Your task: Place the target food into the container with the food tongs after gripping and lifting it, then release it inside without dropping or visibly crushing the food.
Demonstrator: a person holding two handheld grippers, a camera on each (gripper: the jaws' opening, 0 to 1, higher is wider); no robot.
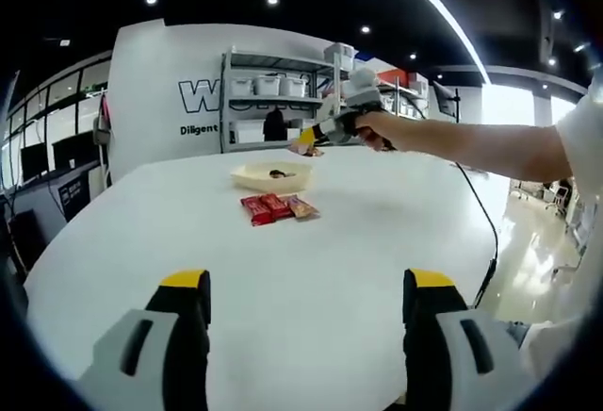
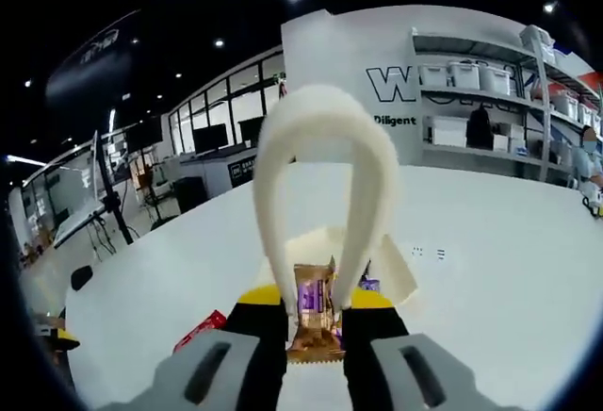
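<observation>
A cream container (image 1: 271, 177) stands at the far middle of the white table (image 1: 311, 336), with a dark item inside it. Three snack packets (image 1: 278, 207), red and orange, lie just in front of it. My left gripper (image 1: 306, 288) is open over the near table, holding nothing. A hand holds my right gripper (image 1: 344, 123) above the container's far right side. That right gripper (image 2: 316, 303) is shut on the white food tongs (image 2: 320, 138), which pinch a brown and purple snack packet (image 2: 314, 312). The packet hangs over the container (image 2: 400, 274). A red packet (image 2: 200, 331) lies lower left.
Metal shelving (image 1: 273, 90) with white bins stands against the lettered wall behind the table. A black cable (image 1: 480, 213) runs from the right gripper down past the table's right edge. Desks with monitors (image 2: 203, 138) and a stand (image 2: 108, 194) lie beyond the table.
</observation>
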